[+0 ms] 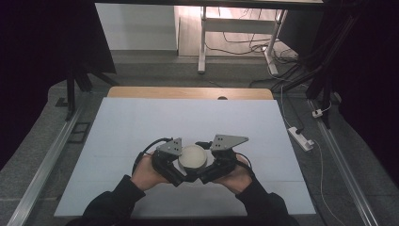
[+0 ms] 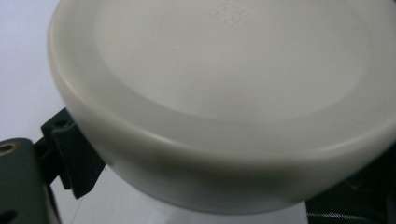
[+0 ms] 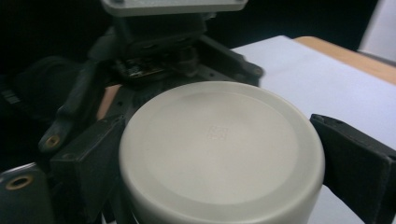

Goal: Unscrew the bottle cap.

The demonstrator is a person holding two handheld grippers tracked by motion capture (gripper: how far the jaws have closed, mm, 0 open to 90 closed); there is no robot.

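White lid point(image 3: 219, 149) clamped between right tongs point(image 1: 203, 165); left tongs point(image 1: 175, 165) grip it too.

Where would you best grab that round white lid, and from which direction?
By its rounded rim, jaws on opposite sides. The white lid is a wide, shallow disc with a smooth, flat top that offers nothing to pinch. The right gripper already straddles its rim, coming in level from the person's side; the left gripper flanks it likewise.
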